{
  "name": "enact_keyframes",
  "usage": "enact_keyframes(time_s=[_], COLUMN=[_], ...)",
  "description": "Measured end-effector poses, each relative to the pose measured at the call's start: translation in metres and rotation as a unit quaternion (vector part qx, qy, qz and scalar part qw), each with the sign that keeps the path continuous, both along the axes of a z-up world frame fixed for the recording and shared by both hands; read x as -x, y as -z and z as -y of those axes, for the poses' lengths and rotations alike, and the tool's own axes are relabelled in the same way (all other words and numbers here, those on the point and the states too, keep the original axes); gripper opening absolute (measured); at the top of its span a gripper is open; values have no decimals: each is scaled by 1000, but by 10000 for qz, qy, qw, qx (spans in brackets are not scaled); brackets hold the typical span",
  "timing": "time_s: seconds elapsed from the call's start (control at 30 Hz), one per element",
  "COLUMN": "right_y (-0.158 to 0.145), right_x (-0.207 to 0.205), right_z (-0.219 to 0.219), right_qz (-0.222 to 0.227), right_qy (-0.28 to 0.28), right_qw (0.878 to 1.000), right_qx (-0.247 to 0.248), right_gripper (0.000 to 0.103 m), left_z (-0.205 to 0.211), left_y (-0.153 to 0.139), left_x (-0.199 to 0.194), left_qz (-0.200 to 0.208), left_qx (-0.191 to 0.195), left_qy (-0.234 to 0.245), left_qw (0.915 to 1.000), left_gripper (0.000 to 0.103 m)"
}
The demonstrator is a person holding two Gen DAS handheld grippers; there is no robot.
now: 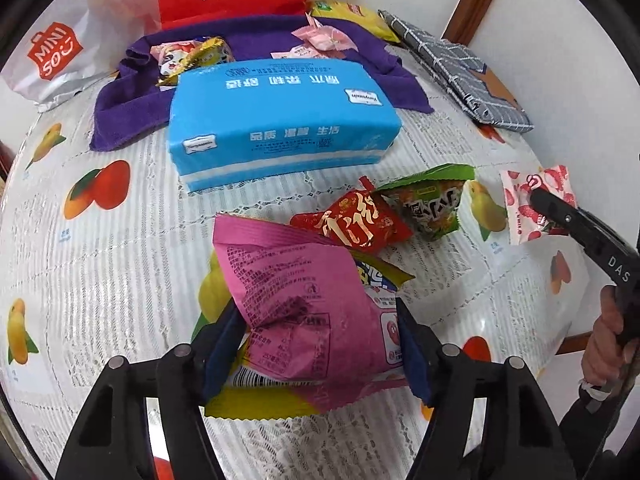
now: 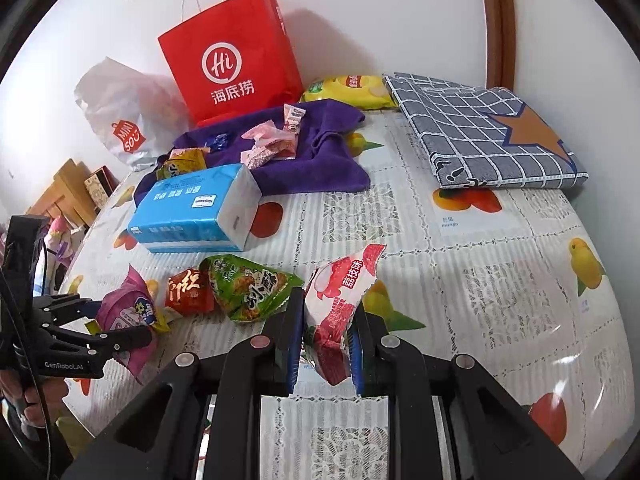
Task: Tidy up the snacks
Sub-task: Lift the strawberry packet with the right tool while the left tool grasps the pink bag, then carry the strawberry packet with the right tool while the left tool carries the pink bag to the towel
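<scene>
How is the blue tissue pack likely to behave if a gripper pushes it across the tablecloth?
The blue tissue pack is a broad brick lying flat, so it would probably slide, not tip or roll. Its glossy plastic wrap looks slippery on the smooth tablecloth. It rests partly against the purple towel, which would likely bunch up if the pack were pushed that way.

You're looking at a glossy plastic lace-print cover on the worktop [image 2: 460, 240], crinkly shiny foil pink snack bag [image 1: 304, 304], matt red paper bag [image 2: 236, 56], soft fuzzy purple cloth [image 2: 320, 152], smooth plastic-wrapped tissue pack [image 1: 280, 120], matt black plastic left tool [image 1: 320, 344].
</scene>
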State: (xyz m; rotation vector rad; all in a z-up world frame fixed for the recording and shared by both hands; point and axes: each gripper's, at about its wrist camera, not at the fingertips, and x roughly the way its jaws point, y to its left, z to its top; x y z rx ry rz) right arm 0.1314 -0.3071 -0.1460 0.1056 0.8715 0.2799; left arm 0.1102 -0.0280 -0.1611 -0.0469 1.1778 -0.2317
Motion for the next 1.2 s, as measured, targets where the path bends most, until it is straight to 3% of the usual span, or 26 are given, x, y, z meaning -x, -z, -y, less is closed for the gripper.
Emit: enact_keyframes(time_s=[0.77, 1.2], right_y=[-54, -80], right_x=[26, -5], right_z=[-42, -72], right_qz=[321, 476], right_qy=[-412, -605], right_qw=[9983, 9963], right_qx=[-266, -383], right_gripper=[20, 20], left_z=[-35, -60], left_y=[-65, -104], left_x=[21, -12], left_qz=[570, 908], left_qx=[94, 188], left_qy=[-450, -678], left_qw=[9973, 9934], left_gripper=[69, 69])
